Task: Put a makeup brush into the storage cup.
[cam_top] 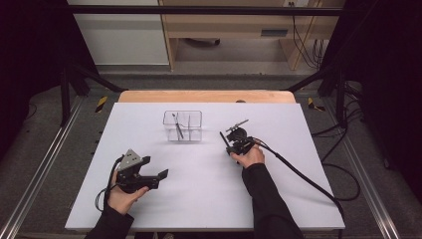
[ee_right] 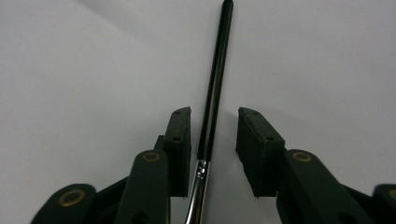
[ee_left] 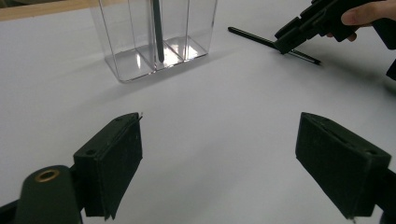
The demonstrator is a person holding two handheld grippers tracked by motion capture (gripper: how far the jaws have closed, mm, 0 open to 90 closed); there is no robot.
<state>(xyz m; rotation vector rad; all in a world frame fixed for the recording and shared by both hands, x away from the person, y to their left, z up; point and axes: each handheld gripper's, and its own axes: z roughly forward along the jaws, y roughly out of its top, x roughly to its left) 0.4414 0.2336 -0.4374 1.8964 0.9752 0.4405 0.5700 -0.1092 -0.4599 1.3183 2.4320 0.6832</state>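
Paintbrush (ee_right: 212,112) lay flat on my table (cam_top: 209,199), right of the clear organizer (cam_top: 182,125); right gripper (ee_right: 214,140) straddled it, pads not yet clamped. Left gripper (ee_left: 219,158) sat wide, empty, near-left.

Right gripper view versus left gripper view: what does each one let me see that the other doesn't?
The right gripper view alone reveals the thin black brush's silver metal ferrule, lying on the white table between the right tool's two black pads, with a gap on the right side. The left gripper view alone gives the clear plastic divided box with a dark stick standing inside, and the left tool's wide-apart pads. Both share the brush and the white table.
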